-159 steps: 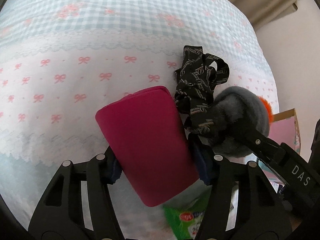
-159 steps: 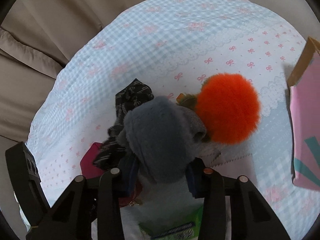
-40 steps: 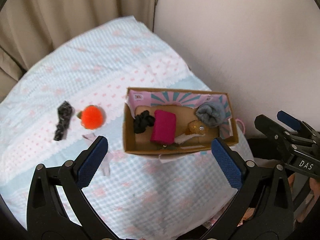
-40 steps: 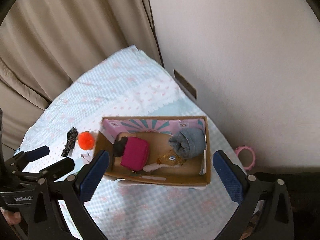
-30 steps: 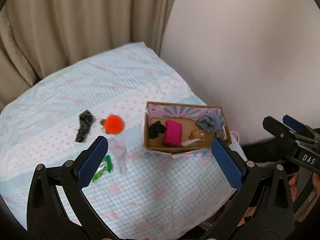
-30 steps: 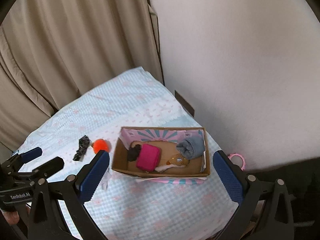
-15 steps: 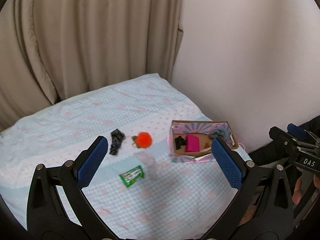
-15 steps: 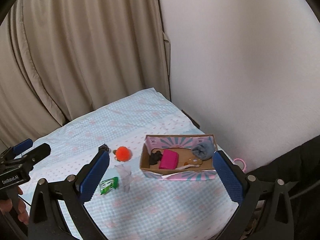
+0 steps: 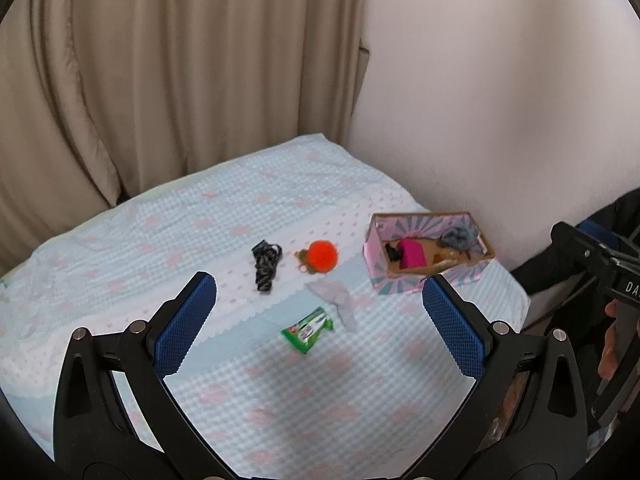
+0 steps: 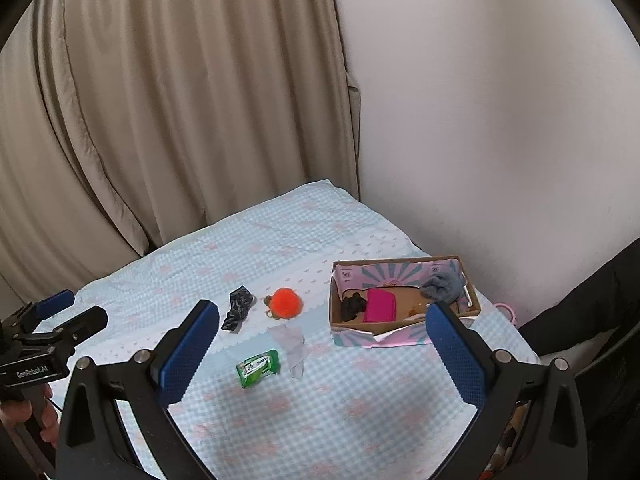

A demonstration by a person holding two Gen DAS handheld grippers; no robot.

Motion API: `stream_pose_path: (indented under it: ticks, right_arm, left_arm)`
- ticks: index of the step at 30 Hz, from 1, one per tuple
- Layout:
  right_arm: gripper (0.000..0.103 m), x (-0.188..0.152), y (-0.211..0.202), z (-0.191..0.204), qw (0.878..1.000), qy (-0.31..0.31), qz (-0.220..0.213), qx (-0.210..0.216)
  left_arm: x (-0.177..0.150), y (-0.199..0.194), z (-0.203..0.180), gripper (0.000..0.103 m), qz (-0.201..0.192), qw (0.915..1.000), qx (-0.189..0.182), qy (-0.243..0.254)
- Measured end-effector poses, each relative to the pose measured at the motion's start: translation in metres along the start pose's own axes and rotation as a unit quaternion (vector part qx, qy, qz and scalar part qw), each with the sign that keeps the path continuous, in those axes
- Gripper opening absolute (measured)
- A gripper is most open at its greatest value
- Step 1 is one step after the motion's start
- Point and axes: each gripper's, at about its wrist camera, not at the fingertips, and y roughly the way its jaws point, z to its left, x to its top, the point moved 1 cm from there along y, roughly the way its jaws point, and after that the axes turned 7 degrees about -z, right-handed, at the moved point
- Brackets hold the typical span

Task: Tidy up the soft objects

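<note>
We see bare bedspread [image 10: 320, 412] near us. Farther off, the green packet [image 10: 257, 368], crumpled tissue [image 10: 291, 346], orange pompom [image 10: 285, 302] and dark strap [image 10: 237, 313] cluster mid-bed; the cardboard box [image 10: 400, 334] blocks the right edge.

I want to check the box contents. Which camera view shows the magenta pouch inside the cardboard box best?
The right wrist view: the magenta pouch lies fully visible in the cardboard box. In the left wrist view, the pouch is smaller and partly hidden.

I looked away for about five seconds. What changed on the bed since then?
Both hand-held grippers let go: the magenta pouch and grey fluffy piece now lie in the cardboard box. The left gripper and right gripper pulled back, open. The orange pompom and black patterned strap stayed put.
</note>
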Motion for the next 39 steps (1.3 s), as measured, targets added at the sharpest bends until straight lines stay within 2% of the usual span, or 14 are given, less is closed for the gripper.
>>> stream_pose_path:
  ticks: [6, 10, 17, 26, 28, 31, 33, 39]
  right_arm:
    - [0.103, -0.021, 0.021, 0.028, 1.000, -0.019, 0.011, -0.011]
    - [0.103, -0.039, 0.048, 0.041, 0.999, -0.035, 0.031, -0.014]
    - [0.103, -0.070, 0.101, 0.057, 0.997, -0.038, 0.063, -0.016]
    - [0.102, -0.140, 0.192, 0.060, 0.990, -0.052, 0.128, -0.015]
    - [0.097, -0.153, 0.216, 0.058, 0.988, -0.055, 0.143, -0.012]
    - [0.090, -0.172, 0.250, 0.059, 0.984, -0.072, 0.162, -0.009]
    - [0.087, -0.181, 0.268, 0.060, 0.983, -0.076, 0.170, -0.005]
    - [0.086, -0.209, 0.323, 0.057, 0.979, -0.092, 0.180, 0.007]
  left_arm:
    - [-0.027, 0.036, 0.030, 0.103, 0.026, 0.9990, -0.030, 0.019]
    - [-0.052, 0.076, 0.040, 0.103, 0.051, 0.9970, -0.052, 0.026]
    - [-0.092, 0.148, 0.037, 0.102, 0.097, 0.9908, -0.082, 0.047]
    - [-0.146, 0.254, 0.032, 0.100, 0.143, 0.9793, -0.125, 0.071]
    - [-0.156, 0.277, 0.031, 0.098, 0.148, 0.9770, -0.133, 0.076]
    - [-0.174, 0.311, 0.032, 0.087, 0.167, 0.9722, -0.143, 0.080]
    - [-0.187, 0.332, 0.033, 0.086, 0.179, 0.9689, -0.153, 0.076]
    - [-0.212, 0.361, 0.023, 0.082, 0.177, 0.9627, -0.172, 0.111]
